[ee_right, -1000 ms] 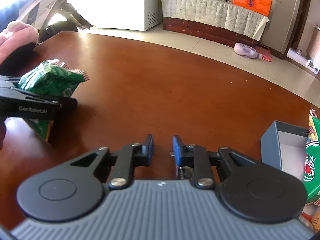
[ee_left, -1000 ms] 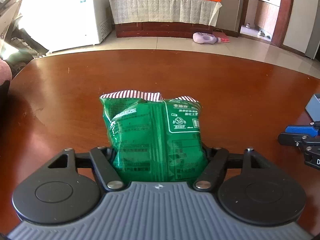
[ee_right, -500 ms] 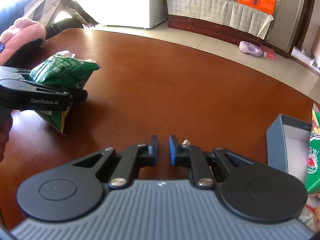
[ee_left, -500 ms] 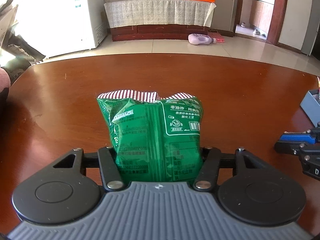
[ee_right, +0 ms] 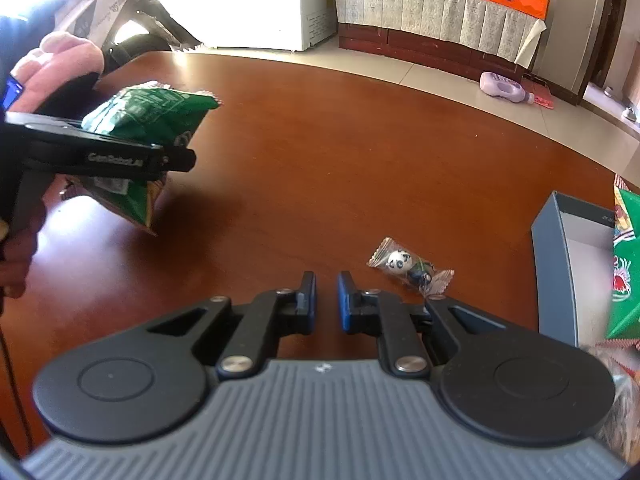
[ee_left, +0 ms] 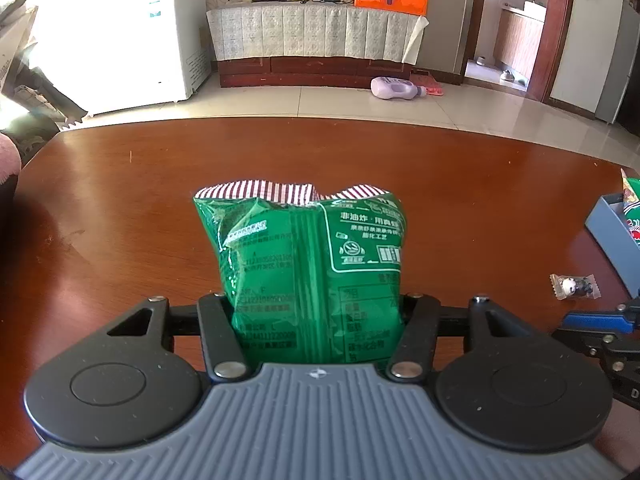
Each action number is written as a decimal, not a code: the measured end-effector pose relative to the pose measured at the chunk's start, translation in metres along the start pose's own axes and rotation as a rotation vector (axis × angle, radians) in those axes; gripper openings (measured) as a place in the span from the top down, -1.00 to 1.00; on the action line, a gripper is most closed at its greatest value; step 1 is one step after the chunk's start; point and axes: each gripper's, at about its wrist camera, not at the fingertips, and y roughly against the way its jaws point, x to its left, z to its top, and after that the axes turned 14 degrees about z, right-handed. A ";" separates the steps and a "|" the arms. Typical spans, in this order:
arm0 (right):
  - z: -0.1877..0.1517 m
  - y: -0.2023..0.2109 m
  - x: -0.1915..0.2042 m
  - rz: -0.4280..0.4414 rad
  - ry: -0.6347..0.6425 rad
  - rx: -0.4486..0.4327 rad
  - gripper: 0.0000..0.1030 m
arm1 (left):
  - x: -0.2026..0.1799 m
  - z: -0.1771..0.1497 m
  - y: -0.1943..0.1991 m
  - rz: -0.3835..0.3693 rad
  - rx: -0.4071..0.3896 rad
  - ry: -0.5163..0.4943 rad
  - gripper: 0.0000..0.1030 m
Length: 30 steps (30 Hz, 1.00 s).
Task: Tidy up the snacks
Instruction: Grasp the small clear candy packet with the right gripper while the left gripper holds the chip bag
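A green snack bag (ee_left: 312, 264) with a red-striped top seam stands up between the fingers of my left gripper (ee_left: 316, 300), whose pads press on its sides. The right wrist view shows that bag (ee_right: 148, 116) held clear of the brown table (ee_right: 320, 140) by the left gripper (ee_right: 120, 160), with a hand behind it. My right gripper (ee_right: 326, 280) is shut with nothing between its blue pads. A small clear-wrapped panda candy (ee_right: 410, 270) lies on the table just right of its fingertips. The left wrist view also shows this candy (ee_left: 575, 286).
A grey open box (ee_right: 552, 264) sits at the table's right edge with a green and red snack packet (ee_right: 624, 264) in it. The box (ee_left: 608, 236) shows at the far right of the left wrist view. Beyond the table are a tiled floor and a cabinet.
The left gripper's fingers have come closer together on the green bag. The right gripper's jaws have shut and it has shifted, so the panda candy now lies in view beside its fingertips.
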 end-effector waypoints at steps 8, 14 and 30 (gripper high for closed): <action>-0.011 0.009 -0.003 -0.074 0.023 -0.053 0.68 | 0.005 0.000 0.005 -0.012 0.006 0.014 -0.16; -0.008 -0.003 -0.011 -0.224 0.124 -0.014 -0.20 | 0.010 0.004 -0.002 -0.010 0.016 0.003 -0.16; 0.000 -0.004 -0.034 -0.051 -0.049 -0.009 0.59 | 0.008 0.010 -0.014 -0.024 0.040 -0.016 -0.16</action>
